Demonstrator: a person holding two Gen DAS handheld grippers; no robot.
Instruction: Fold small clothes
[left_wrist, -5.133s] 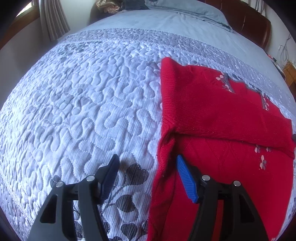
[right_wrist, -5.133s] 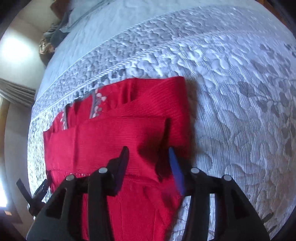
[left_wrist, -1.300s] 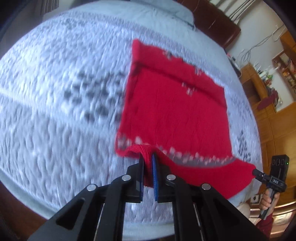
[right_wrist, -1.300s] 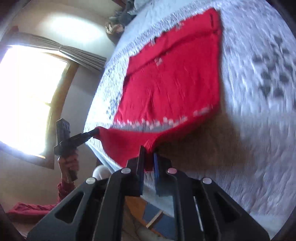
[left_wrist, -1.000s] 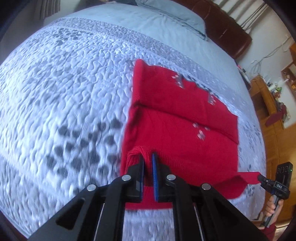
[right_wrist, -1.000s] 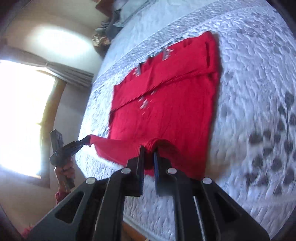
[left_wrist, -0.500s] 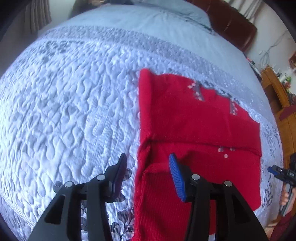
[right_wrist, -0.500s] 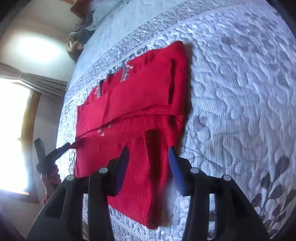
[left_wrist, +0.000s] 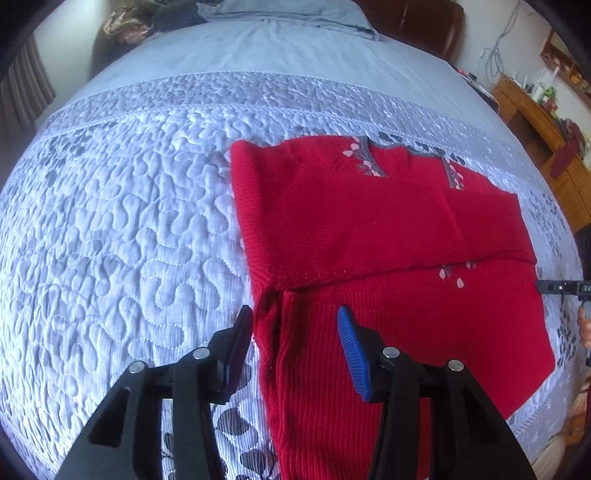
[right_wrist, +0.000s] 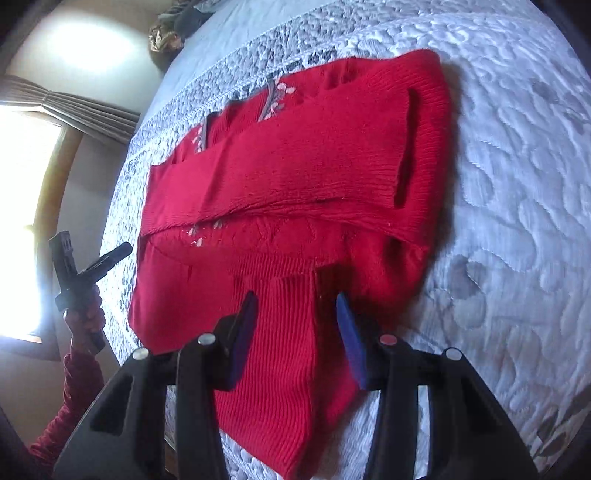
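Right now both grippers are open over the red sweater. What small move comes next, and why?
Probably lower the left gripper and right gripper and pinch the ribbed hem at both near corners. Both stand open, holding nothing, and the red sweater lies flat on the quilt, sleeves folded across, lower half unfolded.

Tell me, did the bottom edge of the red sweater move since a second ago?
Yes. The sweater's hem, then pinched up in both claws near the bed's edge, now lies folded over the body, closer to the collar. The left claw and right claw are open.
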